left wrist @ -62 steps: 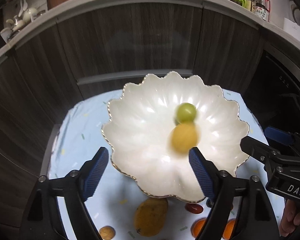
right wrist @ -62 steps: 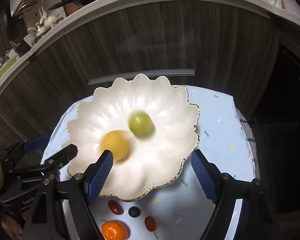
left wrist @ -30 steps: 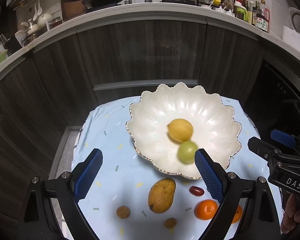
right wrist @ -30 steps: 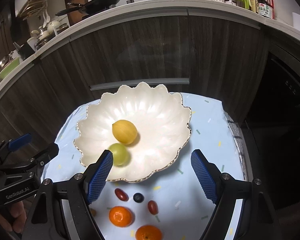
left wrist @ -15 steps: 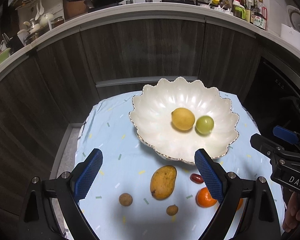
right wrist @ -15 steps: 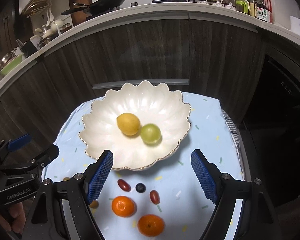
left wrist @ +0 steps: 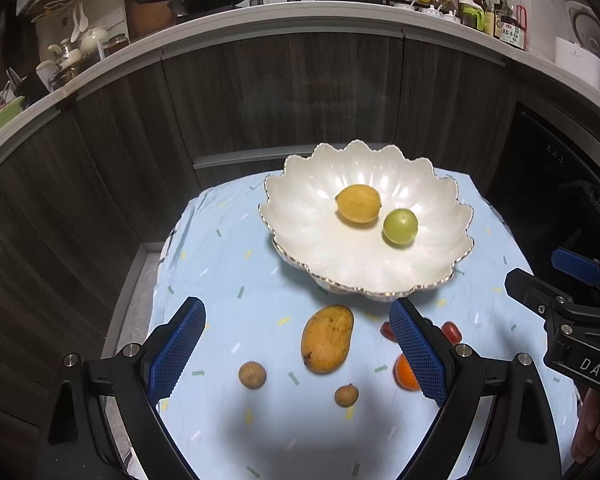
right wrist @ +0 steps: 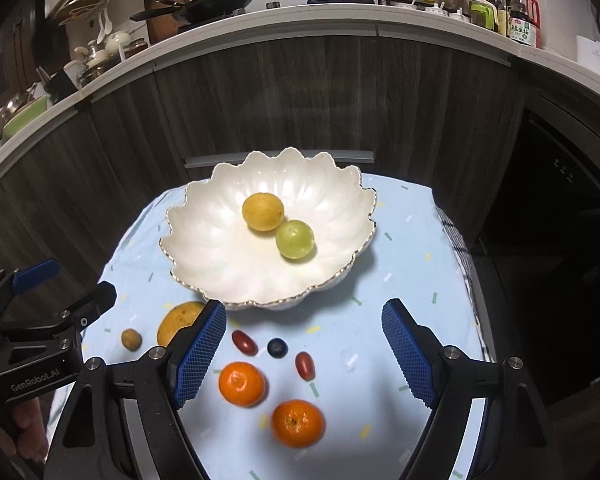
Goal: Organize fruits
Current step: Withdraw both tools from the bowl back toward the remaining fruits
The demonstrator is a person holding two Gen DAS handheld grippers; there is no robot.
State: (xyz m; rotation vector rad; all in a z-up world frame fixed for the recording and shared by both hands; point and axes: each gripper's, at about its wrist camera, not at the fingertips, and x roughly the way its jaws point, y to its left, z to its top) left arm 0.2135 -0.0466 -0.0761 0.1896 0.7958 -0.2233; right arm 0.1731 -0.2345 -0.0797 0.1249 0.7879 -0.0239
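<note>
Left gripper [left wrist: 296,348] spread wide, empty; mango [left wrist: 327,339] lies between its jaws on cloth. Likely next pick — lower straight, close across mango's narrow width, lift gently over scalloped bowl [left wrist: 300,216] rim just ahead. Right gripper [right wrist: 302,350] also spread, empty, 2 oranges [right wrist: 242,383] beneath it. Bowl holds lemon [left wrist: 358,209], green fruit [left wrist: 400,226]. Pale blue cloth [left wrist: 228,264] with confetti print — dark wood cabinets [left wrist: 260,92] beyond, cluttered counter above.

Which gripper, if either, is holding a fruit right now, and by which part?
Neither. The left gripper and the right gripper are both open and empty. The lemon and the green fruit lie in the bowl.
</note>
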